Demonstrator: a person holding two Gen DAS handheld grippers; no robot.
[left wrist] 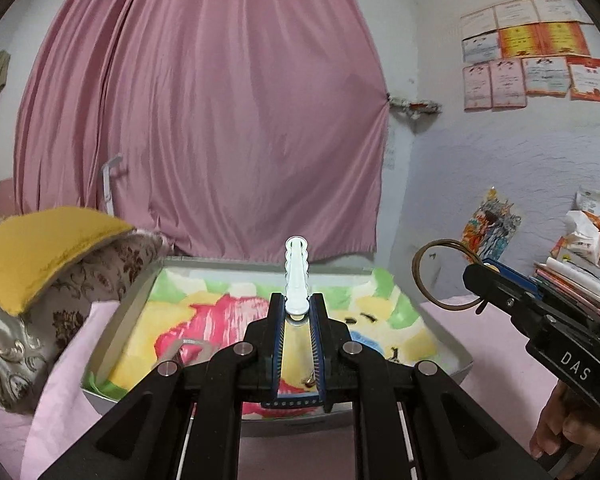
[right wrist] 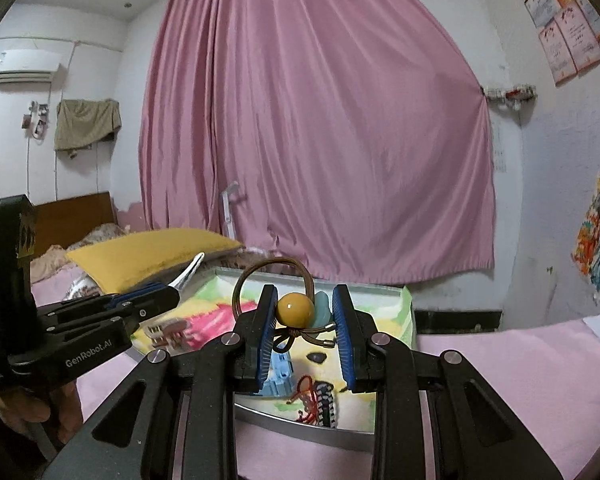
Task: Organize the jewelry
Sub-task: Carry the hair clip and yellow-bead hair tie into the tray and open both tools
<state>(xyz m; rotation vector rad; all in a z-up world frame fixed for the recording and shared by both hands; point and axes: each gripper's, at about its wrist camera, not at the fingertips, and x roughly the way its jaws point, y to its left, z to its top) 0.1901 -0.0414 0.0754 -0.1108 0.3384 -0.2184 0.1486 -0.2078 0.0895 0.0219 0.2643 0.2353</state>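
Observation:
My left gripper point(left wrist: 297, 305) is shut on a white wavy hair clip point(left wrist: 297, 272) that sticks up above the fingertips. It hovers over a metal tray point(left wrist: 458, 354) lined with a colourful cloth. In the right wrist view my right gripper point(right wrist: 306, 306) is shut on a brown hair tie point(right wrist: 256, 276); its amber bead point(right wrist: 295, 309) and a teal piece sit between the pads. The tie's loop point(left wrist: 428, 276) also shows at the right gripper point(left wrist: 485, 277) in the left wrist view. The left gripper point(right wrist: 158, 298) with the white clip point(right wrist: 190, 271) is at the left.
In the tray point(right wrist: 300, 426) lie a light blue clip point(right wrist: 281, 376), a red cord with a black-and-white bracelet point(right wrist: 324, 400), a small dark piece point(right wrist: 318, 357) and a clear clip point(left wrist: 186, 350). A yellow pillow point(left wrist: 40, 252) lies left; stacked papers point(left wrist: 572, 276) right. A hand point(left wrist: 556, 424) grips the right handle.

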